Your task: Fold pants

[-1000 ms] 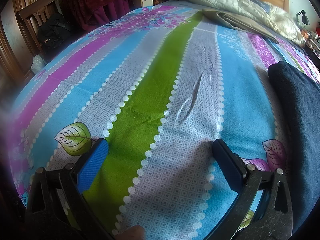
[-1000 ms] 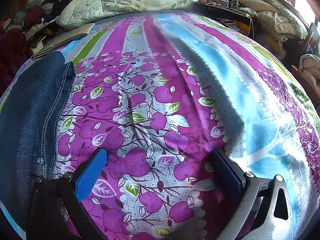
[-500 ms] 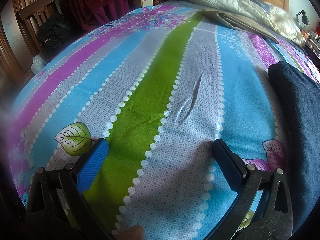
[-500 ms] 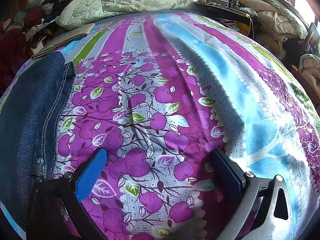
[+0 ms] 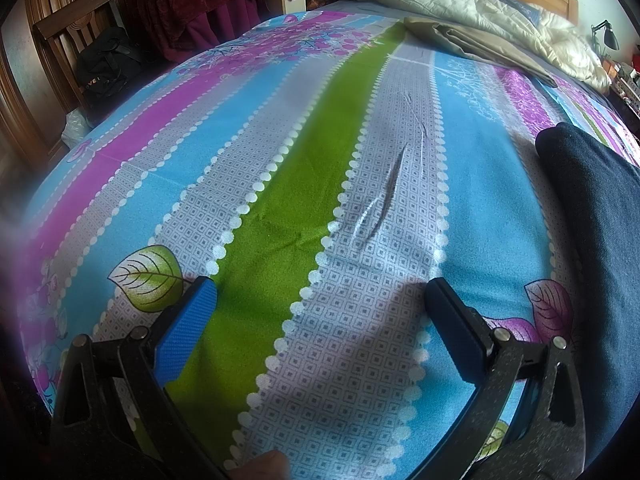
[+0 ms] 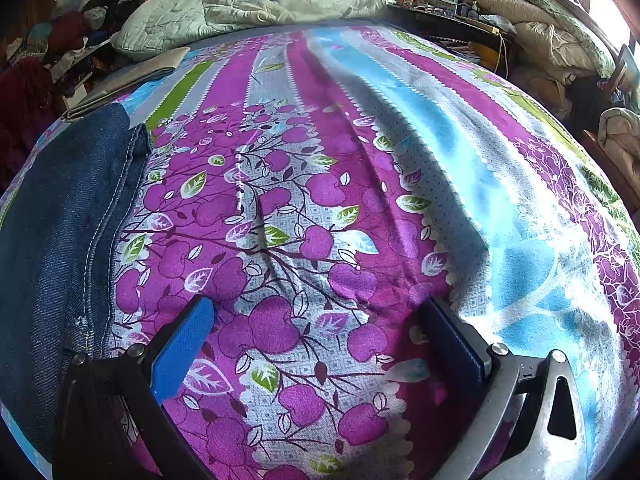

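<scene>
Left wrist view: left gripper (image 5: 320, 300) hangs with jaws spread wide over bare striped bedsheet (image 5: 280, 160), holding nothing; dark denim pants (image 5: 592, 240) lie along the frame's right edge; right gripper (image 6: 316, 316), likewise spread and empty, has the pants (image 6: 60, 220) at left, their stitched edge close by.

Bare bedsheet (image 5: 304, 168) lies open either side of the folded jeans (image 6: 60, 216), with the rumpled quilt (image 6: 224, 16) blocking beyond them.
</scene>
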Tool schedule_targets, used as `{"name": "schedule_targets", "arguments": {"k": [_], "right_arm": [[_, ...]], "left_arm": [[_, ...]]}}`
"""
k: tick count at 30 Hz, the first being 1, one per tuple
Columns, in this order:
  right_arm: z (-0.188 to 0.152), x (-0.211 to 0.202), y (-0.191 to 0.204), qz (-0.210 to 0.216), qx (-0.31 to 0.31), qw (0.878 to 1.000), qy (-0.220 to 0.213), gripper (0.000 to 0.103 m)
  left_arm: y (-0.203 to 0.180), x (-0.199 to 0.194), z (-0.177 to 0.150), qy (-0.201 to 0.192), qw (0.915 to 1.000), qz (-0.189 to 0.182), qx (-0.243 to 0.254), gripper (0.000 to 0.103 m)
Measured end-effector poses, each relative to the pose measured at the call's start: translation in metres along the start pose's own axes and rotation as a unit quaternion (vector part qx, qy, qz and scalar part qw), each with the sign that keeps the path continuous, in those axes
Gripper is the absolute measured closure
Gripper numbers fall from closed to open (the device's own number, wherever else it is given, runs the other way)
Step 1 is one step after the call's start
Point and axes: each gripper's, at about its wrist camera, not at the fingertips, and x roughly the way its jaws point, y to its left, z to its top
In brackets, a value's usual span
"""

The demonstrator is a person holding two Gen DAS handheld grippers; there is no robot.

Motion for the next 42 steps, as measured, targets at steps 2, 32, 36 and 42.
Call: {"name": "schedule_targets", "arguments": {"k": [2,32,36,42], "right_arm": [[-0.0001,-0.0001,-0.0004,0.000,0.000,1.000,0.000,0.000],[0.0014,-0.0009,0.0003,-0.008,-0.006,1.000,0.002,0.000],[0.0037,0.0013,0.0027,-0.013,-0.009,1.000,0.006,0.000],[0.0052,0.0034,0.0048,-0.014,-0.010,1.000,0.007,0.000]], "left_arm": [[-0.0002,-0.0002,-0.0002,0.000,1.0000,0.000,0.000,0.000],[-0.0006,0.0008,-0.0002,0.001,1.0000,-0.001,-0.001,0.000],[-0.0009,0.0017,0.0001,0.001,1.0000,0.000,0.000,0.000],[-0.0026,0.0039,0.0008,0.003,1.0000,0.005,0.004,0.000]]}}
